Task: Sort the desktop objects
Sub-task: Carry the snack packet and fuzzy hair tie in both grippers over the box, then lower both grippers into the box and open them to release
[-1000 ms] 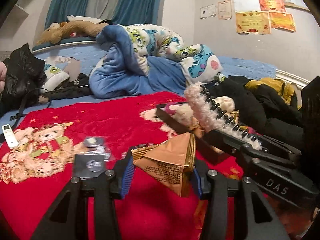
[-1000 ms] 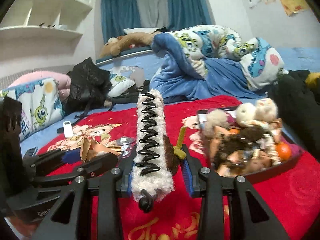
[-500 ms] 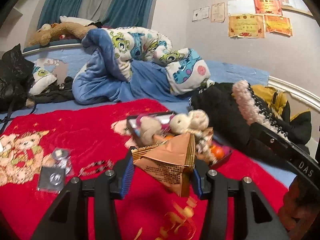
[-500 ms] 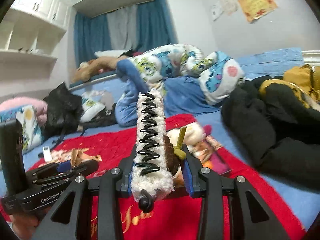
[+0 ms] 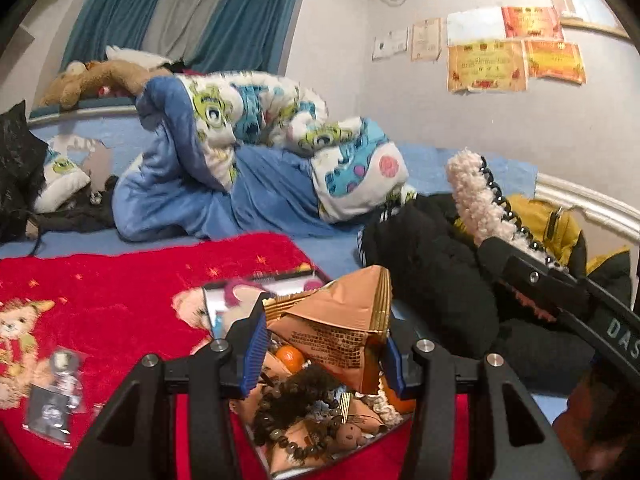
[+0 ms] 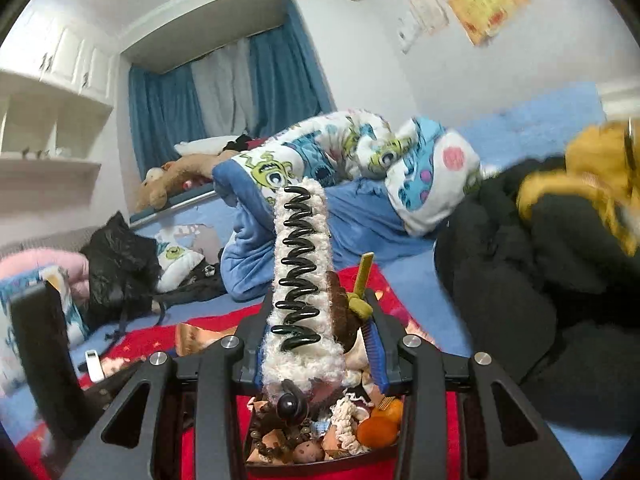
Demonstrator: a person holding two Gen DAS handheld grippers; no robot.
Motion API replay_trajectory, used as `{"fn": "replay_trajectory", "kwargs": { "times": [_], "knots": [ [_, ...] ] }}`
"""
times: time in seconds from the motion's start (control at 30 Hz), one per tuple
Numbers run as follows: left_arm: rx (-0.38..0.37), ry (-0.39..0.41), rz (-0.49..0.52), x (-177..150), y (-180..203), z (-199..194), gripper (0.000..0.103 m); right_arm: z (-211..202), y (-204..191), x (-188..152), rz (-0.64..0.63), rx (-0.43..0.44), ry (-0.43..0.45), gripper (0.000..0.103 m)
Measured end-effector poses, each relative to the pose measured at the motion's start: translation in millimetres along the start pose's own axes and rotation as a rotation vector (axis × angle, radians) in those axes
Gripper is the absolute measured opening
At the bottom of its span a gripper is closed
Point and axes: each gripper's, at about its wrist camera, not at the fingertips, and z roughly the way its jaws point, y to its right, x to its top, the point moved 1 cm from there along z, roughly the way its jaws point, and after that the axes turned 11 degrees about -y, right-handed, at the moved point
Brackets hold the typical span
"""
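Note:
My left gripper [image 5: 322, 354] is shut on a copper-orange foil packet [image 5: 340, 324] and holds it right over a dark tray [image 5: 360, 450] full of small items: beads, oranges, packets. My right gripper [image 6: 318, 350] is shut on a fluffy cream hair clip [image 6: 302, 280] with black coil teeth and a brown bow, held above the same tray [image 6: 320, 462]. The clip [image 5: 478, 200] and the right gripper body show at the right of the left wrist view. The packet [image 6: 196, 334] shows left in the right wrist view.
The tray sits on a red teddy-print blanket [image 5: 120, 280] on a bed. Small clear bags [image 5: 54, 396] lie at the left. A white remote [image 6: 94, 364] lies on the blanket. Black and yellow coats [image 5: 440, 280] are piled right. A blue quilt [image 5: 240, 168] is heaped behind.
Both grippers have swung right and come in over the tray, still holding their items. The tray now sits directly under both sets of fingers.

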Motion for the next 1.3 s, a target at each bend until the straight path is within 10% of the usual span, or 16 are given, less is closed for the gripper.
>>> {"fn": "replay_trajectory", "kwargs": {
  "times": [0.23,1.3],
  "knots": [
    [-0.003,-0.139,0.005,-35,-10,66,0.05,62,30,-47,0.003,-0.006,-0.24,0.038],
    [0.027,-0.199,-0.014,-50,-20,88,0.052,90,37,-61,0.01,-0.004,-0.304,0.037]
  ]
}}
